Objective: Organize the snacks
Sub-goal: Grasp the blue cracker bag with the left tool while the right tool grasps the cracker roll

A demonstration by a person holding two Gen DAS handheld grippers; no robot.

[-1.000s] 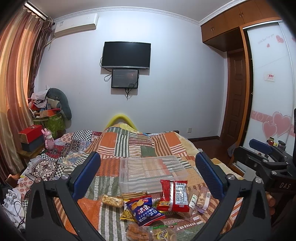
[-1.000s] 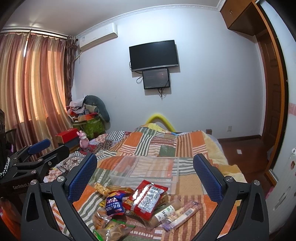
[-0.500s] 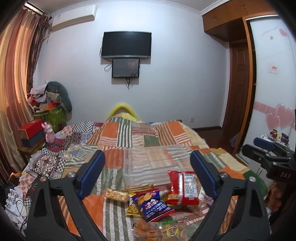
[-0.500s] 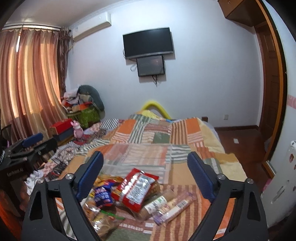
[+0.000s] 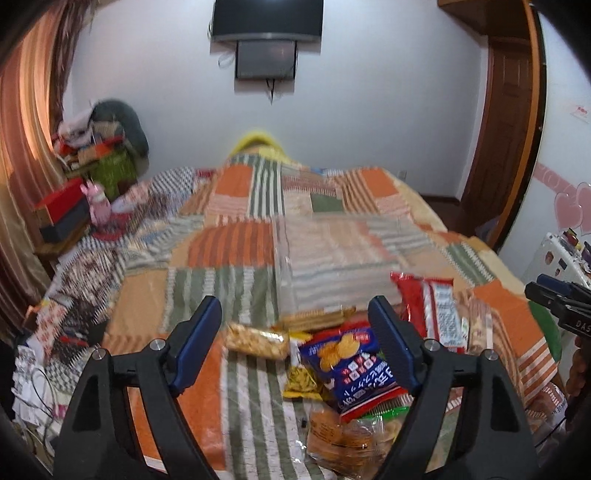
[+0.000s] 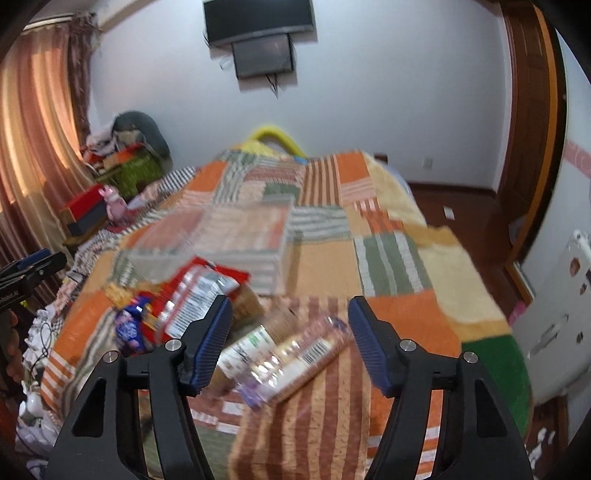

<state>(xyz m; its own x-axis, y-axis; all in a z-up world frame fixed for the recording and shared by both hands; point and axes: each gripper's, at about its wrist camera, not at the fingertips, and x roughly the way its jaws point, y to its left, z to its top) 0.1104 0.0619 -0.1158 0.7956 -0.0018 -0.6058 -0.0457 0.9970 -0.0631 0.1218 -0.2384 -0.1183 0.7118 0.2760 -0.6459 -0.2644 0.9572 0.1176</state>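
Several snack packets lie heaped on the patchwork bedspread [image 5: 229, 243]. In the left wrist view a blue cracker bag [image 5: 354, 365], a small clear packet of yellow snacks [image 5: 256, 339], a red-and-white packet [image 5: 434, 312] and a bag of biscuits [image 5: 343, 439] lie in front of my open, empty left gripper [image 5: 295, 332]. Behind them stands a clear plastic box [image 5: 332, 258]. In the right wrist view my open, empty right gripper [image 6: 290, 328] hovers over a long clear biscuit sleeve [image 6: 295, 362], with the red-and-white packet [image 6: 195, 295] at its left.
A cluttered side table [image 5: 62, 210] with a red box and a pink toy stands left of the bed. Curtains hang at the left. A wooden door [image 5: 506, 122] and white furniture [image 6: 554, 314] are at the right. A TV [image 5: 266, 18] hangs on the far wall.
Both grippers have tilted down and moved closer to the snack heap, which now fills more of each view. Both stay open and empty.
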